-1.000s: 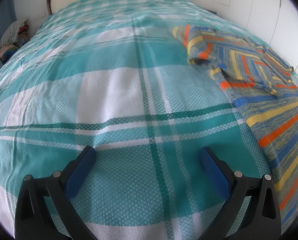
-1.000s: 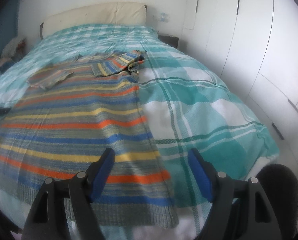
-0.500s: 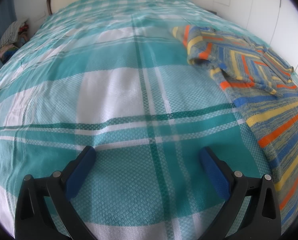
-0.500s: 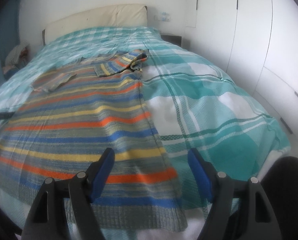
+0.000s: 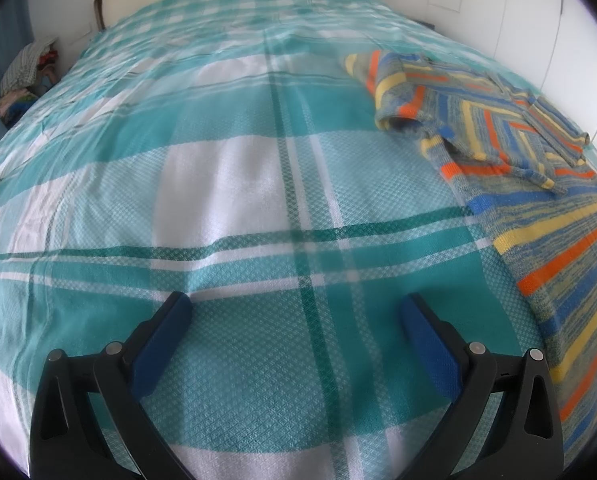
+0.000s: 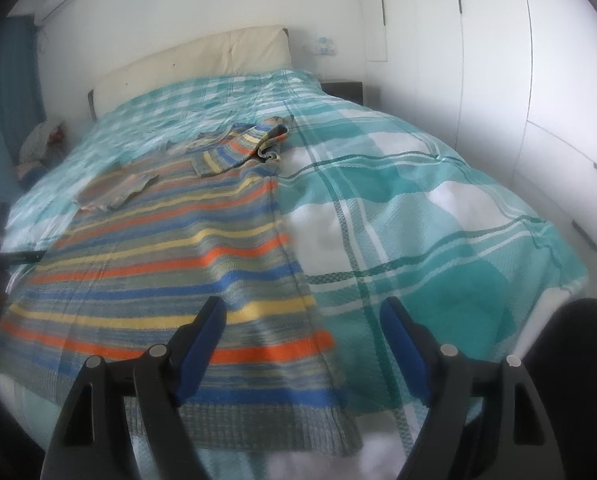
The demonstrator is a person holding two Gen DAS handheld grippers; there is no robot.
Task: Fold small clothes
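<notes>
Teal-and-white plaid bedspread (image 6: 418,216) covers a bed with a cream headboard (image 6: 202,60); white wardrobe doors (image 6: 498,60) fill the frame's right. No writing is legible. A striped knit sweater (image 6: 170,264) lies flat at lower left, sleeves folded inward. The right gripper (image 6: 302,312) has just been widening, holding nothing; the left gripper (image 5: 294,308) hovers spread over bare bedspread.

Soft daylight, hazy blur, fisheye-warped edges
</notes>
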